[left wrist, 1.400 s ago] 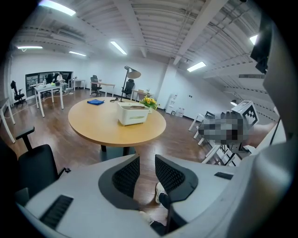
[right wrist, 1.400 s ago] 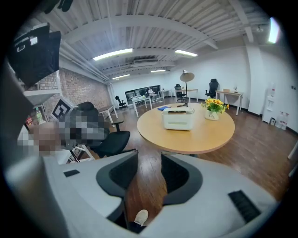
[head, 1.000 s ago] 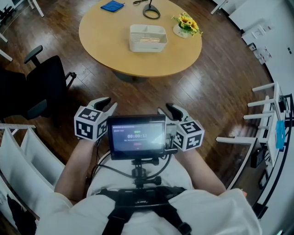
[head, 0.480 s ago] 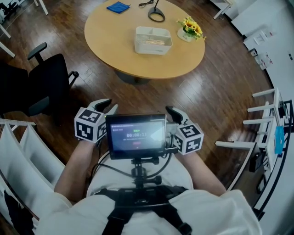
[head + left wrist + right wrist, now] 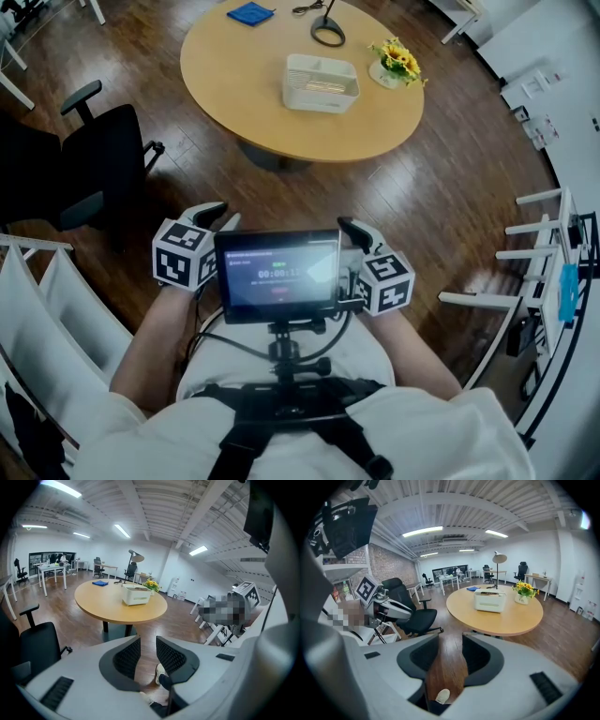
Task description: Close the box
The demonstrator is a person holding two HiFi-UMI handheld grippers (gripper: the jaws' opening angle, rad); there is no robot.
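Your left hand-held gripper and right hand-held gripper hang at your waist, jaws apart, empty, likely because the white rectangular plastic box sits well away on the round wooden counter.

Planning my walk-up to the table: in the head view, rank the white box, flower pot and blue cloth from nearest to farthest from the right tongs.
1. White box, middle of the table.
2. Flower pot, right edge.
3. Blue cloth, far left edge.
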